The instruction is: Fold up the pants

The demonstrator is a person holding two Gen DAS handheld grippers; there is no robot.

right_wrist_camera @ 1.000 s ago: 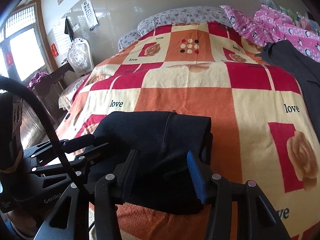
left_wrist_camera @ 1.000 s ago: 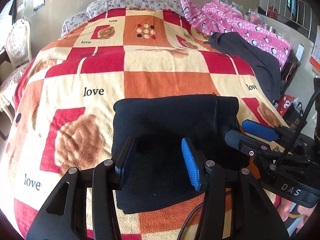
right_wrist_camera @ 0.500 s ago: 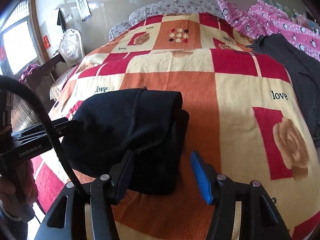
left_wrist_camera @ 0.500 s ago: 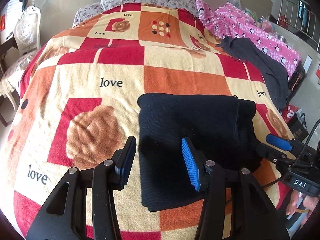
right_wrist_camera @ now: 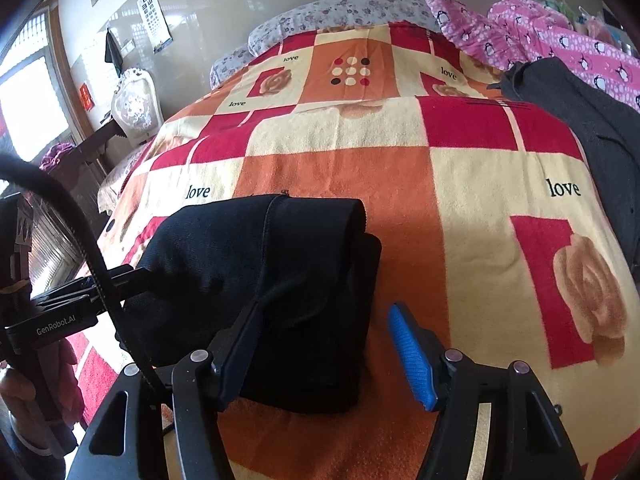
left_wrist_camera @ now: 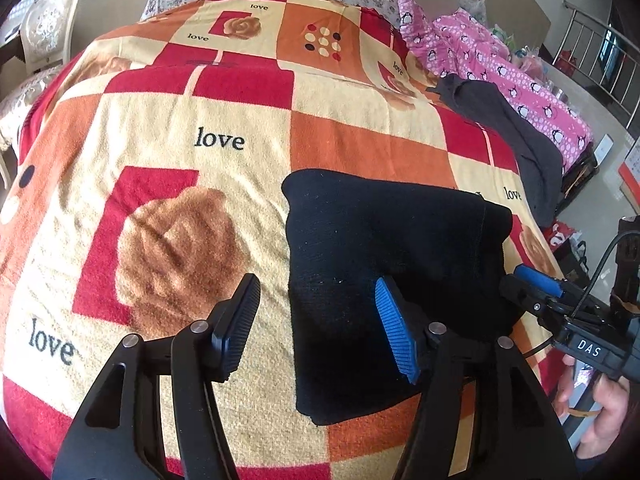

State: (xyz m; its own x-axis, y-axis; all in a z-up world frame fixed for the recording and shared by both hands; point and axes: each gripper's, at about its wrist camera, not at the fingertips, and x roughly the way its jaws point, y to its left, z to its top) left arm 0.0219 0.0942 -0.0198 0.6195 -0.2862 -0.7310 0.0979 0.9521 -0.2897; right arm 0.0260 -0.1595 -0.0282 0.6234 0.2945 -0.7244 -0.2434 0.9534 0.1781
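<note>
One pair of black pants (left_wrist_camera: 384,264), folded into a block, is counted on the blanket (left_wrist_camera: 192,184). One patterned blanket is seen, printed with the word "love" in five places in the left wrist view. Two grippers are counted: the left gripper (left_wrist_camera: 320,320) and the right gripper (right_wrist_camera: 328,340). One dark grey garment (left_wrist_camera: 516,128) and one pink penguin-print quilt (left_wrist_camera: 500,64) are noted. One white chair (right_wrist_camera: 134,104) is seen.
</note>
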